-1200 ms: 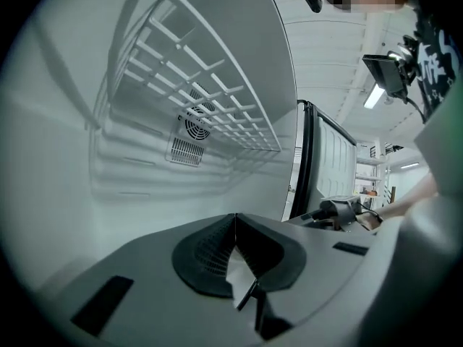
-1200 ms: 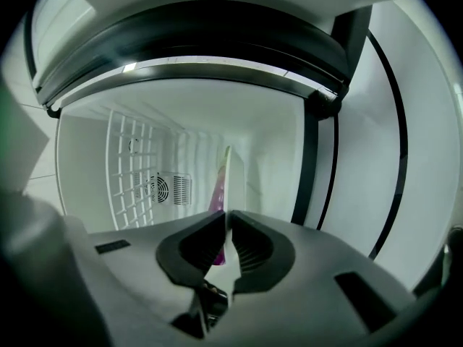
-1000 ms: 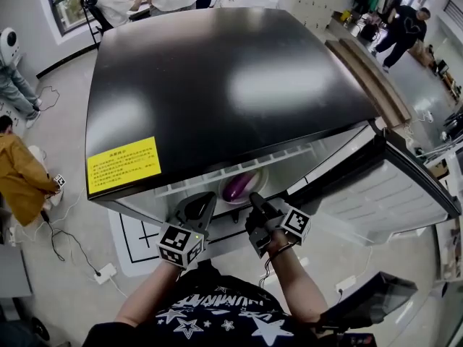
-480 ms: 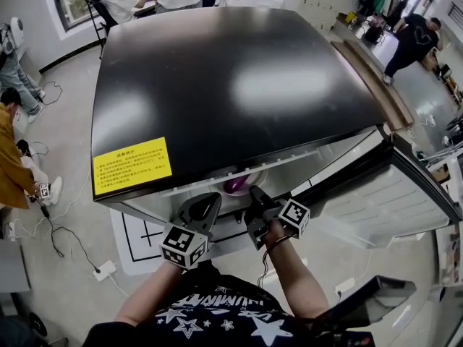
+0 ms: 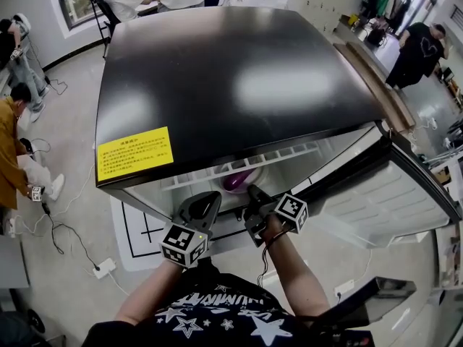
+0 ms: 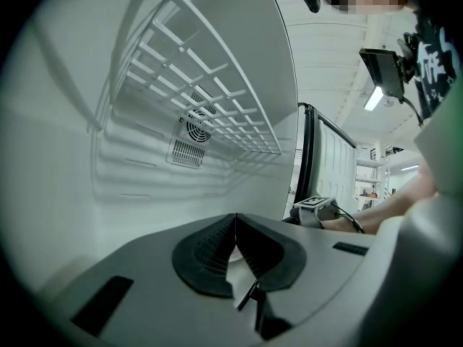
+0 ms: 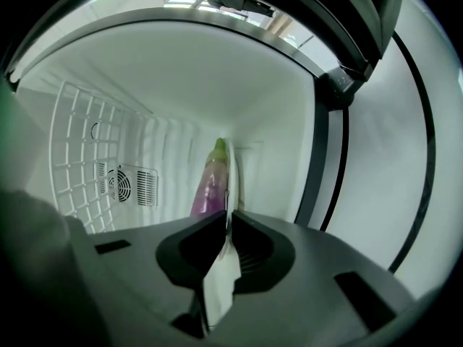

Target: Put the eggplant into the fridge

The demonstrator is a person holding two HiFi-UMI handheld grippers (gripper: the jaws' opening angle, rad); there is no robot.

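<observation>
Eggplant, purple with a green stem end, lies on a white plate inside the open fridge, just behind the front edge of the compartment under the black top. The right gripper reaches in from the front, and its jaws are clenched on the near rim of the plate; in the right gripper view the thin rim runs straight between the two pads, with the eggplant on the plate beyond them. The left gripper is held beside it at the fridge's front edge, jaws pressed together with nothing between them. A white wire shelf and a fan vent show on the inner wall. The fridge door stands open at the right, and a yellow label sits on the top's front left corner.
</observation>
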